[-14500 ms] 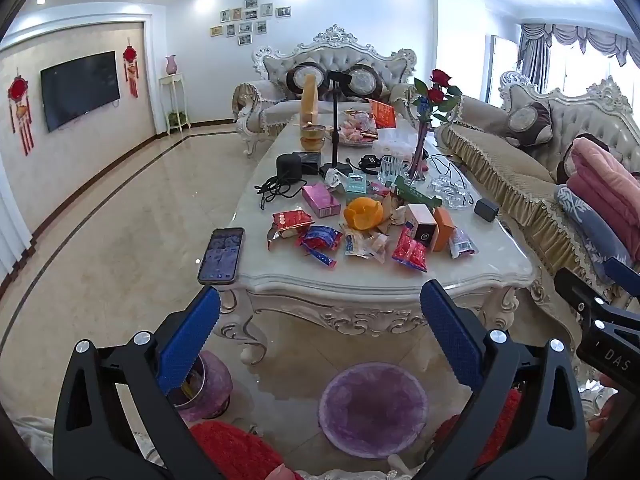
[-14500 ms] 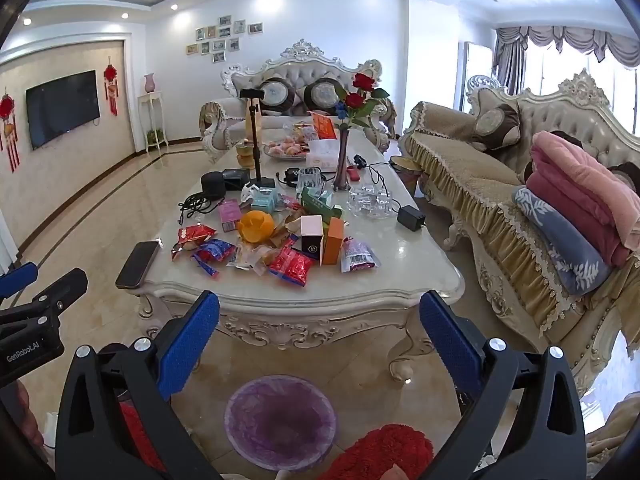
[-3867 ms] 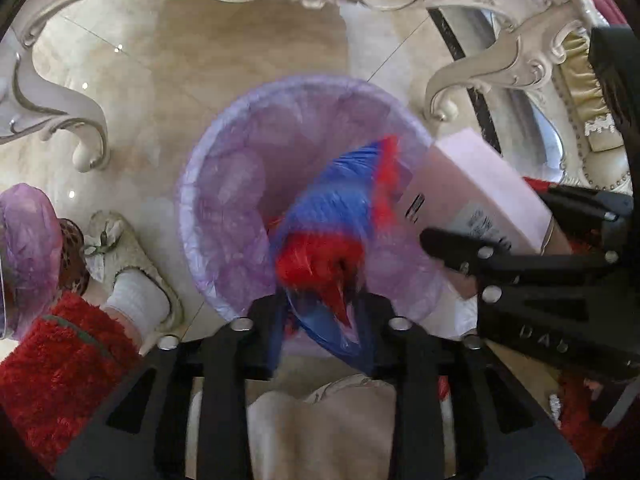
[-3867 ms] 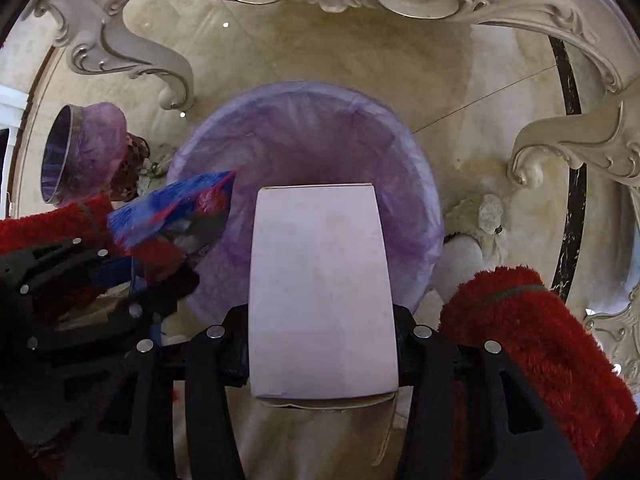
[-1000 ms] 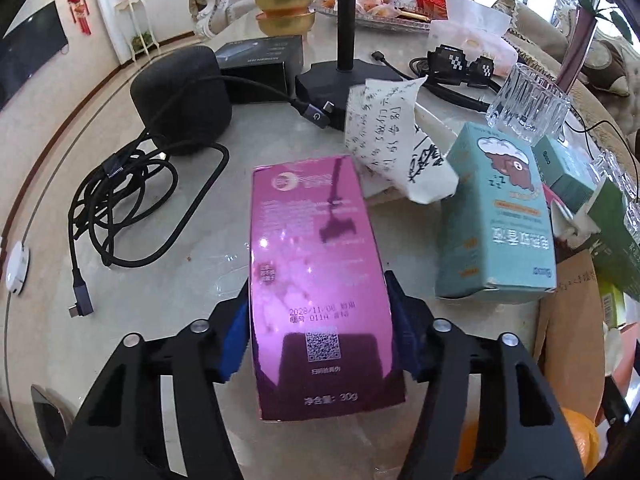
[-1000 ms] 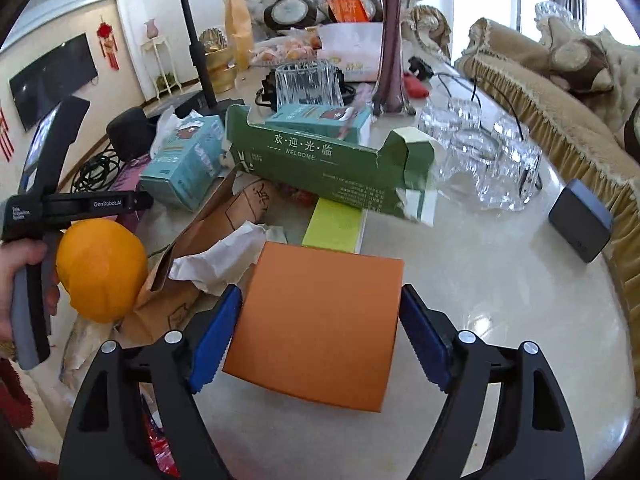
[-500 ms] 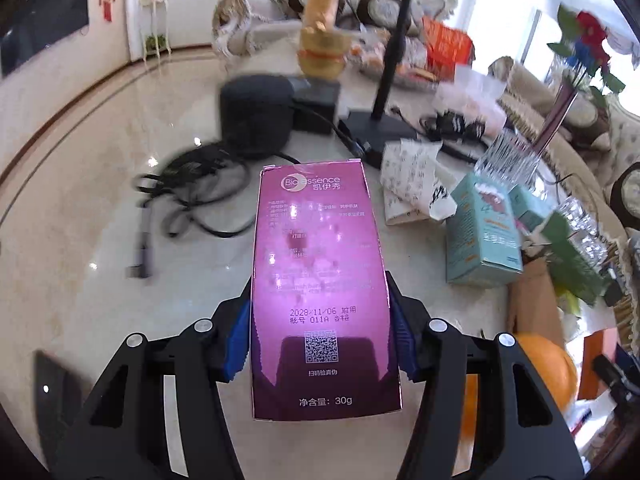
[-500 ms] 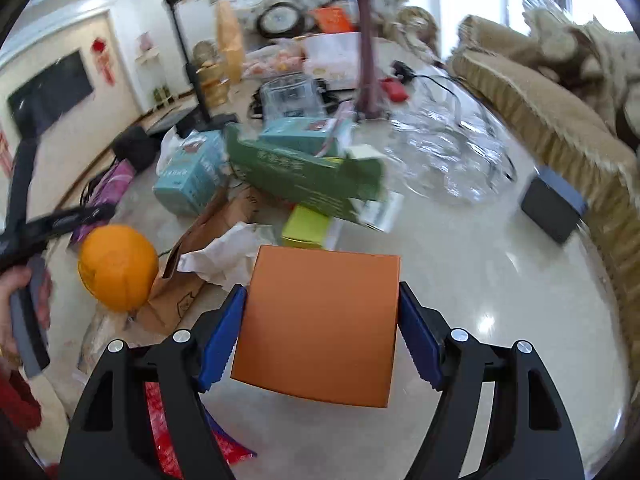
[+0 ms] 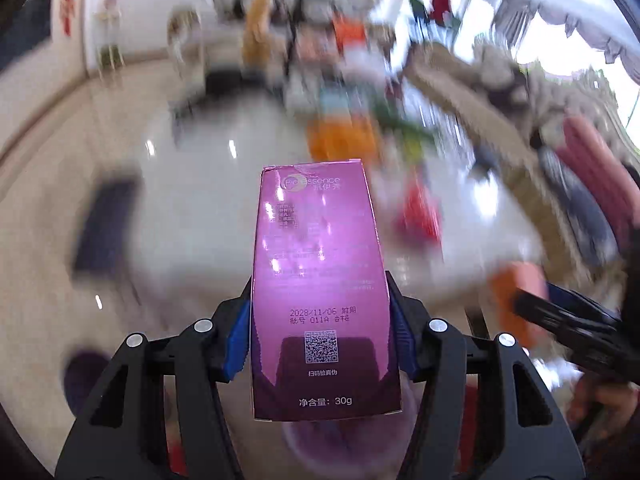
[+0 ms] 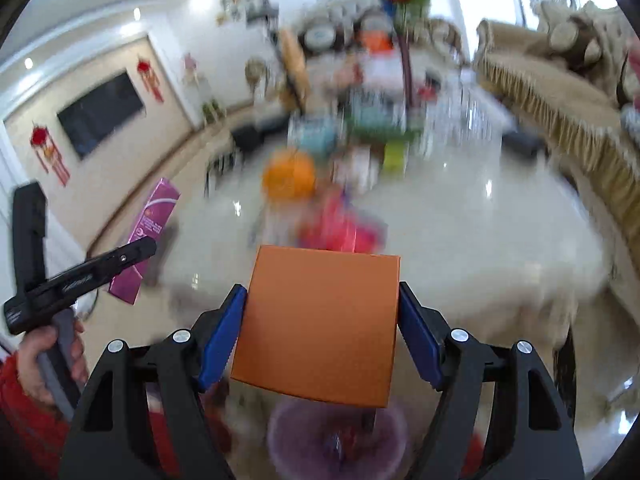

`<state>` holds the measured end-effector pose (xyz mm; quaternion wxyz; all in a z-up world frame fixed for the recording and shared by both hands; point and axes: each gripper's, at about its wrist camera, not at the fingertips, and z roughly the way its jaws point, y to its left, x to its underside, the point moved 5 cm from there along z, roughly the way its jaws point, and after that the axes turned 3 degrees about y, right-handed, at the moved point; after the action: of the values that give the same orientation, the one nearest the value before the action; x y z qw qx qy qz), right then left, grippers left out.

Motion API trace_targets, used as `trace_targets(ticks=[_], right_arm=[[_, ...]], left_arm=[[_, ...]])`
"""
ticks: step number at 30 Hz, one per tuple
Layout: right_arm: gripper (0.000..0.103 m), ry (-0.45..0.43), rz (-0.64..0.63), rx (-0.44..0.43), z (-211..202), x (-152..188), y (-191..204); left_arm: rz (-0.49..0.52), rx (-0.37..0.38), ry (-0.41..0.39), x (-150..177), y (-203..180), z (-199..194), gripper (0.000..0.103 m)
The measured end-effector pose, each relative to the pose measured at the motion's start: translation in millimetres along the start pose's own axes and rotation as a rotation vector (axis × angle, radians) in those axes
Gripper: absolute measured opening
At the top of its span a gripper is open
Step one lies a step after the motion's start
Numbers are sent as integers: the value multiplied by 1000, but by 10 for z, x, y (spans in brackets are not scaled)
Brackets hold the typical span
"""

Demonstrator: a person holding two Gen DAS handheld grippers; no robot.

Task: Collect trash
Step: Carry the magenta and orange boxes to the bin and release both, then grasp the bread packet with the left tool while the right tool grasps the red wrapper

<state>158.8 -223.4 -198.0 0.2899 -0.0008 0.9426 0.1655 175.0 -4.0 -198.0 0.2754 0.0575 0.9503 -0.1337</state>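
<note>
My left gripper (image 9: pixel 320 332) is shut on a glossy purple box (image 9: pixel 320 280) and holds it up above the near end of the table. The same purple box (image 10: pixel 150 236) shows at the left of the right wrist view. My right gripper (image 10: pixel 320 332) is shut on an orange box (image 10: pixel 320 324), which also shows blurred at the right of the left wrist view (image 9: pixel 516 292). A purple-lined trash bin (image 10: pixel 336 440) sits on the floor just below the orange box. It also shows under the purple box in the left wrist view (image 9: pixel 344 444).
The white marble coffee table (image 10: pixel 460 232) stretches ahead, blurred, with an orange fruit (image 10: pixel 288 178), red wrappers (image 10: pixel 336 228), green and teal boxes and glassware. A dark phone (image 9: pixel 106 228) lies at its left edge. A fringed sofa (image 10: pixel 560 92) runs along the right.
Both grippers have pulled back from the table and risen with their boxes still held. The table items now look farther off and blurred, and the trash bin has come into view below.
</note>
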Motion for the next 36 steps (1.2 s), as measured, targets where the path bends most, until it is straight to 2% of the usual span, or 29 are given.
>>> trace_targets(ticks=[2, 4, 5, 8, 10, 14, 17, 19, 23, 27, 29, 31, 36], right_arm=[[69, 114, 61, -9, 314, 406, -89], [69, 228, 110, 6, 661, 779, -193], [69, 288, 123, 32, 850, 971, -247], [69, 426, 114, 114, 1264, 1376, -362], [70, 482, 122, 136, 1438, 1518, -415], [70, 495, 108, 147, 1541, 1536, -403], [71, 501, 86, 157, 1570, 1586, -427], [71, 512, 77, 163, 1632, 1618, -439], [71, 522, 82, 134, 1641, 1648, -426], [71, 481, 94, 125, 1556, 1565, -420], [71, 442, 94, 119, 1448, 1483, -408], [71, 391, 88, 97, 1297, 1382, -373], [71, 133, 26, 25, 612, 863, -249]], left_arm=[[-48, 30, 112, 571, -35, 281, 57], [-85, 33, 200, 956, -34, 596, 57], [-99, 32, 270, 1203, -45, 825, 57], [-81, 0, 402, 1630, -91, 1305, 57], [-54, -15, 449, 1774, -133, 1474, 58], [-19, -11, 514, 1918, -146, 1641, 59], [-22, -3, 518, 1958, -118, 1660, 60], [-19, -9, 523, 2006, -78, 1666, 71], [-11, 0, 532, 2027, -116, 1659, 71], [-16, 4, 510, 1973, -101, 1596, 71], [-29, 1, 469, 1885, -62, 1498, 71], [-52, -8, 386, 1698, 18, 1301, 71], [-103, -32, 165, 1186, 227, 791, 71]])
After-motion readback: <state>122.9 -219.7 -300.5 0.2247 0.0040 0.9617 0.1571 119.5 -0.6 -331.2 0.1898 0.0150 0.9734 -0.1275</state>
